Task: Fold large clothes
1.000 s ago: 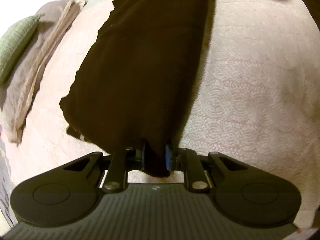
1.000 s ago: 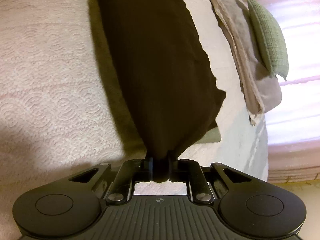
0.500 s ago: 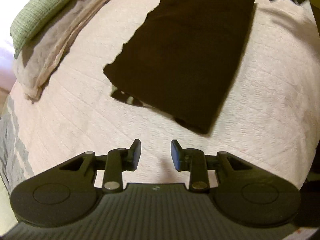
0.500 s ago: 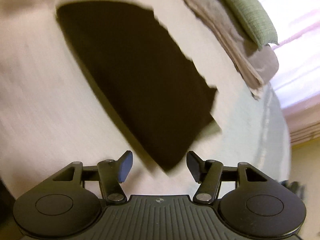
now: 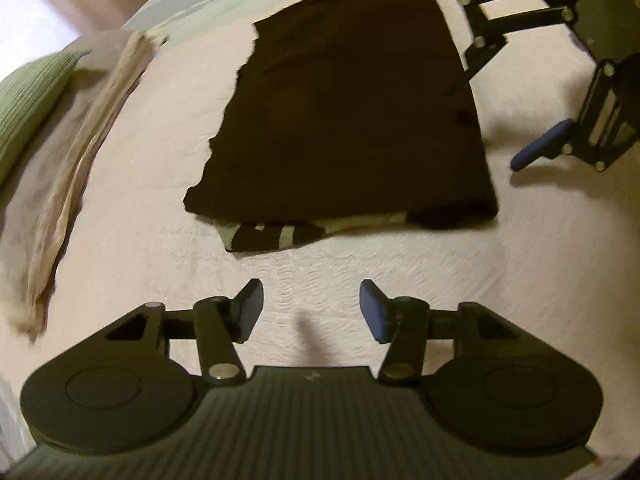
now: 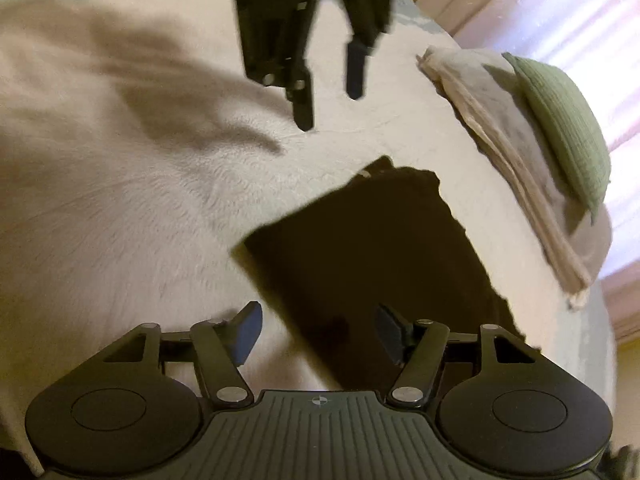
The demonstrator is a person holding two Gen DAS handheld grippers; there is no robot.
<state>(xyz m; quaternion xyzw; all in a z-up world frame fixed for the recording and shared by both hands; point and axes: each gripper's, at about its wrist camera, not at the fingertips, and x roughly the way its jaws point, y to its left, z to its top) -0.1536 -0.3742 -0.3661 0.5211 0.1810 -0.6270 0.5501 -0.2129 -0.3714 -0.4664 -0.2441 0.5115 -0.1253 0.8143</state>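
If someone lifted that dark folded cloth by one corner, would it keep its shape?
Probably not. The dark cloth lies flat and limp on the bedspread, so it likely droops. Its layers look loose, with a striped part peeking out, so the fold would probably fall open.

1. The right gripper [image 6: 316, 334] is hovering with its blue-padded jaws spread wide, nothing between them.
2. A dark brown folded garment [image 6: 384, 264] is lying flat on the pale quilted bedspread [image 6: 120, 216], partly under the right jaw.
3. The left gripper [image 6: 332, 96] (blurred) is hanging above the bedspread, fingers parted.
4. A green ribbed cushion [image 6: 560, 120] is resting on a beige folded blanket [image 6: 500, 148].
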